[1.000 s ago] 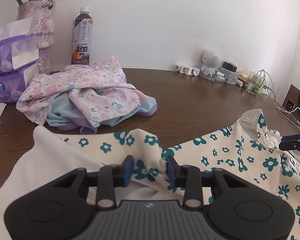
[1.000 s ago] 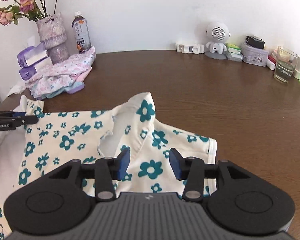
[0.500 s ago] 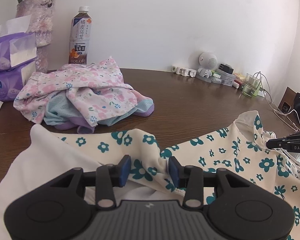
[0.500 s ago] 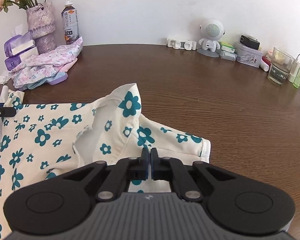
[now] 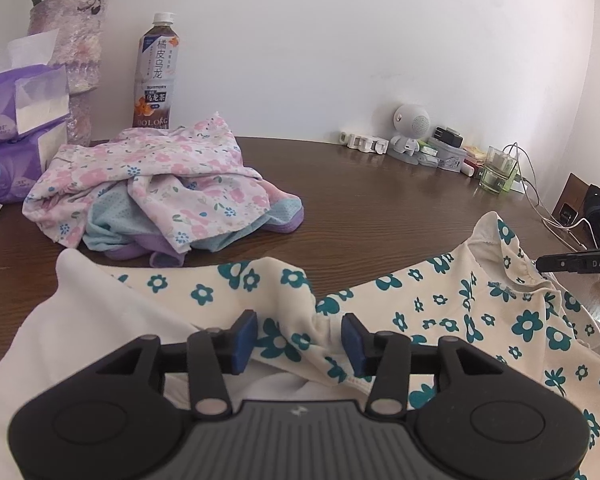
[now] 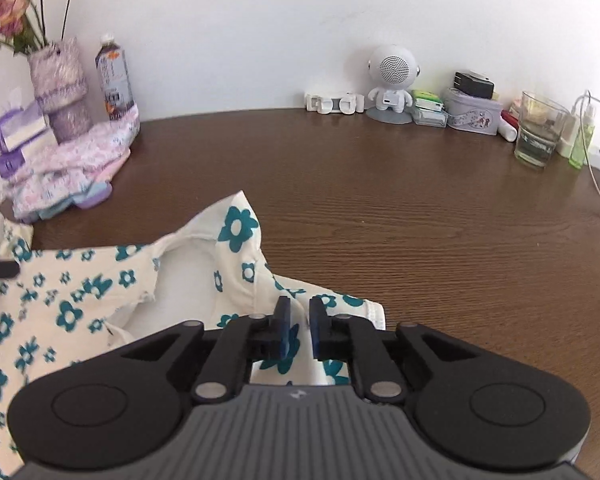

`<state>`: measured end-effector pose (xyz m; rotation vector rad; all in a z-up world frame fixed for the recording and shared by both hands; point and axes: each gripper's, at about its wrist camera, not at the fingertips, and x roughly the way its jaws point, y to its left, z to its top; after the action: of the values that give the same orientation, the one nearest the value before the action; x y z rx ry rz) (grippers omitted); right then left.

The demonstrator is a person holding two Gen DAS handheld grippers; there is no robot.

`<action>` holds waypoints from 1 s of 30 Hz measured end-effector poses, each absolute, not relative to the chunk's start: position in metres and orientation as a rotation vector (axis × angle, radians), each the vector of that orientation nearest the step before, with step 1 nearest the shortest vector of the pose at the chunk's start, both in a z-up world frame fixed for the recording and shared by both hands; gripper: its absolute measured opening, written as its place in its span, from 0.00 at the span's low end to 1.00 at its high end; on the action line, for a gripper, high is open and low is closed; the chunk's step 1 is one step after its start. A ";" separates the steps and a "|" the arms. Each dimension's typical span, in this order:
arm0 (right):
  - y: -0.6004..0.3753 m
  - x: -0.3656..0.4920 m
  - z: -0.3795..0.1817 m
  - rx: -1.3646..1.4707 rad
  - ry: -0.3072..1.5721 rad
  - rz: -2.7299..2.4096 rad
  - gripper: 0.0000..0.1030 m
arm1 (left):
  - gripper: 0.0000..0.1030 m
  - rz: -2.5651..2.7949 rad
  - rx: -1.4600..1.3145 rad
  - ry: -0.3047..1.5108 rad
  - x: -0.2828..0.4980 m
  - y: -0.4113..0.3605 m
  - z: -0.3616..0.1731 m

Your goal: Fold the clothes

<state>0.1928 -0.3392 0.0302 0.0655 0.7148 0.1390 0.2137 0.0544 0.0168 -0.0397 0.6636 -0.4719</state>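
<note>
Since the earlier frames: right gripper (image 6: 298, 330) clamped shut over the floral garment (image 6: 80, 304), now opening again, cloth between the pads, none visibly pinched. Left gripper (image 5: 298, 338) widening, bunched hem between, unpressed. Garment spread on desk (image 6: 420, 220). Judgement: both releasing; fold laid.
</note>
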 end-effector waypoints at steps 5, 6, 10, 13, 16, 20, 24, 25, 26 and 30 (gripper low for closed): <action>-0.330 0.193 0.035 0.003 0.710 0.198 0.43 | 0.48 -0.476 -0.037 0.663 0.213 0.053 0.017; -0.326 0.197 0.032 -0.027 0.722 0.189 0.43 | 0.48 -0.475 -0.037 0.663 0.213 0.053 0.017; -0.320 0.211 0.019 -0.069 0.769 0.166 0.07 | 0.48 -0.476 -0.038 0.663 0.213 0.053 0.017; -0.328 0.212 0.021 -0.021 0.762 0.151 0.07 | 0.49 -0.477 -0.039 0.662 0.213 0.053 0.016; -0.340 0.209 0.025 0.053 0.752 0.149 0.12 | 0.49 -0.478 -0.039 0.662 0.213 0.054 0.016; -0.352 0.188 0.038 0.109 0.710 0.169 0.27 | 0.49 -0.476 -0.039 0.658 0.211 0.054 0.020; -0.354 0.163 0.040 0.076 0.734 0.166 0.27 | 0.48 -0.527 -0.012 0.626 0.194 0.046 0.044; -0.354 0.157 0.039 0.066 0.743 0.168 0.29 | 0.49 -0.550 0.020 0.629 0.187 0.038 0.051; -0.353 0.150 0.037 0.056 0.753 0.170 0.34 | 0.51 -0.573 0.053 0.632 0.180 0.031 0.059; -0.346 0.135 0.024 -0.019 0.801 0.163 0.38 | 0.60 -0.672 0.190 0.667 0.153 -0.007 0.081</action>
<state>0.1348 -0.3461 0.0238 -0.0186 0.8006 0.1627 0.1534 -0.0071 0.0808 0.1899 0.6668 -0.6724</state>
